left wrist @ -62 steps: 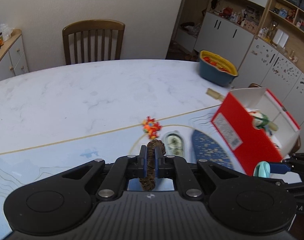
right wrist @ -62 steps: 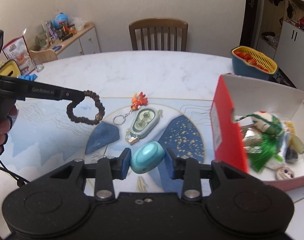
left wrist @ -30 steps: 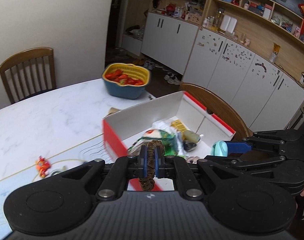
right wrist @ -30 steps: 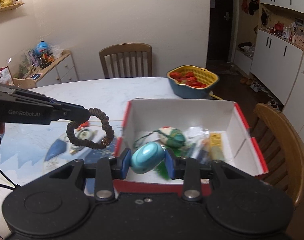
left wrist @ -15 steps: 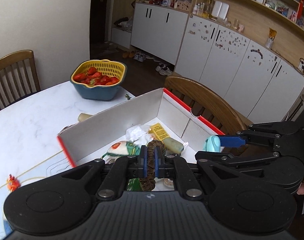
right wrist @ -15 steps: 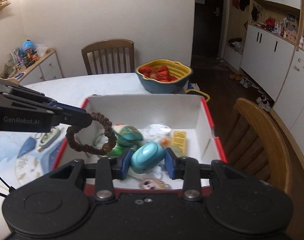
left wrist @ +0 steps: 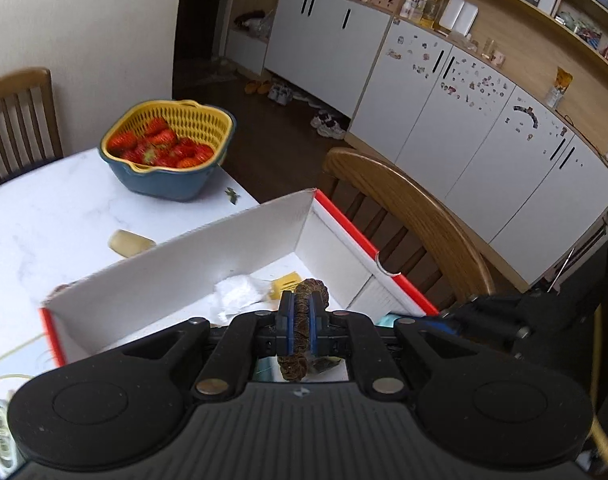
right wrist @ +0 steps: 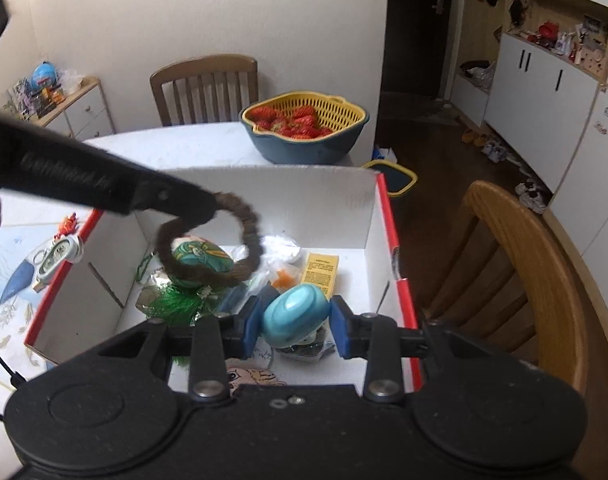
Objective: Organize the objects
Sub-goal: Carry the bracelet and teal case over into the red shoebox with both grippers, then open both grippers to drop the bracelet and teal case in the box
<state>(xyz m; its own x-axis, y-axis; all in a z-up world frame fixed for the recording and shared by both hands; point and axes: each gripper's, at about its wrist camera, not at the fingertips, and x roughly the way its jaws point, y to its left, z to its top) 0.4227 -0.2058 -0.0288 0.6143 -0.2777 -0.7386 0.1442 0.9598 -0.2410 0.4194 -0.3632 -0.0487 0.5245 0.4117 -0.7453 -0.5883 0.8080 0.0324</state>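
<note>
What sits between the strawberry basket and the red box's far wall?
Left wrist view: only a small cream-colored piece on the white table, between the strawberry basket and the red box. The rest is bare.

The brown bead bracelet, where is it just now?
The brown bead bracelet hangs pinched in the left gripper, above the open red-and-white box, over the green ornament.

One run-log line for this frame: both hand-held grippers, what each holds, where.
left hand-held gripper: shut on bead bracelet | right hand-held gripper: shut on teal oval case | both above red-and-white box | nothing released yet
</note>
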